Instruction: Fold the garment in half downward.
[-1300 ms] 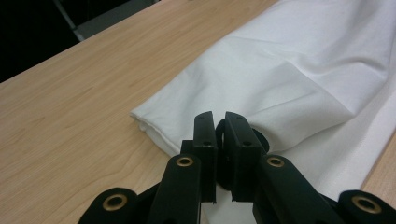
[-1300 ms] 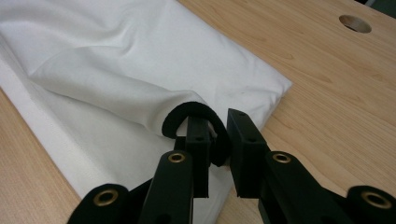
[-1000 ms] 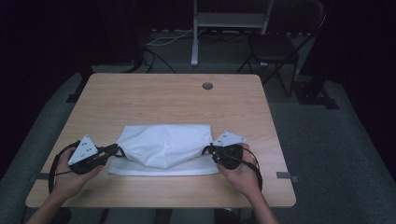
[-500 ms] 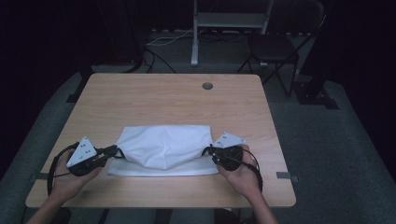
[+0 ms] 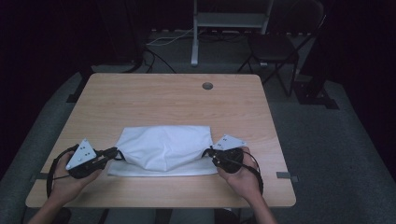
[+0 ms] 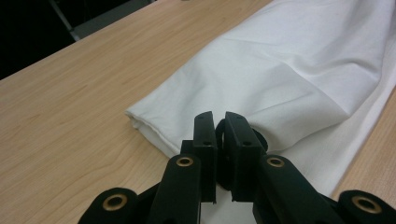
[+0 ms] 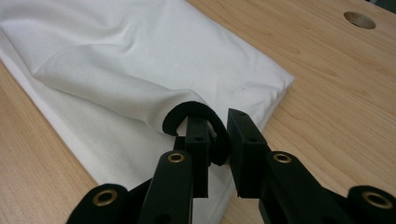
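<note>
White cloth (image 5: pixel 163 147) pinched by both claws.

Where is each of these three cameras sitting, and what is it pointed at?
High view: above the person's side, facing forward and down on the table; forearms, left tool and right tool show.
Left gripper view: rides the left tool, looking along its black jaws at the white cloth.
Right gripper view: rides the right tool, jaws pinching a fold of cloth.
Shared: all three see the white cloth and wooden table.
</note>
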Motion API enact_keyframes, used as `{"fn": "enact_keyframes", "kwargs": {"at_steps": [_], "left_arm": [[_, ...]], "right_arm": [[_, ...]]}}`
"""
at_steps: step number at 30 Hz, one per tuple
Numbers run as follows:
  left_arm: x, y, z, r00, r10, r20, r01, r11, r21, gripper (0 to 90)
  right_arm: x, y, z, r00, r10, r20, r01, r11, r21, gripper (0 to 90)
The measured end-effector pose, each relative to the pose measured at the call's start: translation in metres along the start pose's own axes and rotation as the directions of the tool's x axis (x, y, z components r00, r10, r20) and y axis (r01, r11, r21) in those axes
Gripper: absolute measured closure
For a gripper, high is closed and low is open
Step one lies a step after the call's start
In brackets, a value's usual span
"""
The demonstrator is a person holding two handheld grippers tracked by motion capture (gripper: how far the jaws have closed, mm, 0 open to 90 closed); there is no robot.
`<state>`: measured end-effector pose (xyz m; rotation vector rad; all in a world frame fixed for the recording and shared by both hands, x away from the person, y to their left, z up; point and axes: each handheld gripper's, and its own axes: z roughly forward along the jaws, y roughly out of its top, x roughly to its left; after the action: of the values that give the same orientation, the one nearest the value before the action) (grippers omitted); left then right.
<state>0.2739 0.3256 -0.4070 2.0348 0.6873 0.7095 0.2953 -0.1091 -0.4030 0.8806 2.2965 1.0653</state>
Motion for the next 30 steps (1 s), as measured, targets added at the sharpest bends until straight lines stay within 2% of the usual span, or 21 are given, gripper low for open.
{"fn": "enact_keyframes", "kwargs": {"at_steps": [9, 30], "left_arm": [[-0.002, -0.003, -0.001, 0.9999, -0.009, 0.011, 0.009, 1.0, 0.001, 83.6], [-0.009, -0.009, -0.002, 0.9996, 0.0, 0.028, 0.0, 0.9998, 0.02, 83.5]], "right_arm": [[0.002, -0.003, -0.001, 1.0, -0.003, -0.003, 0.003, 1.0, 0.004, 79.2], [0.005, -0.014, -0.001, 0.9999, -0.001, -0.016, 0.001, 0.999, 0.034, 79.1]]}}
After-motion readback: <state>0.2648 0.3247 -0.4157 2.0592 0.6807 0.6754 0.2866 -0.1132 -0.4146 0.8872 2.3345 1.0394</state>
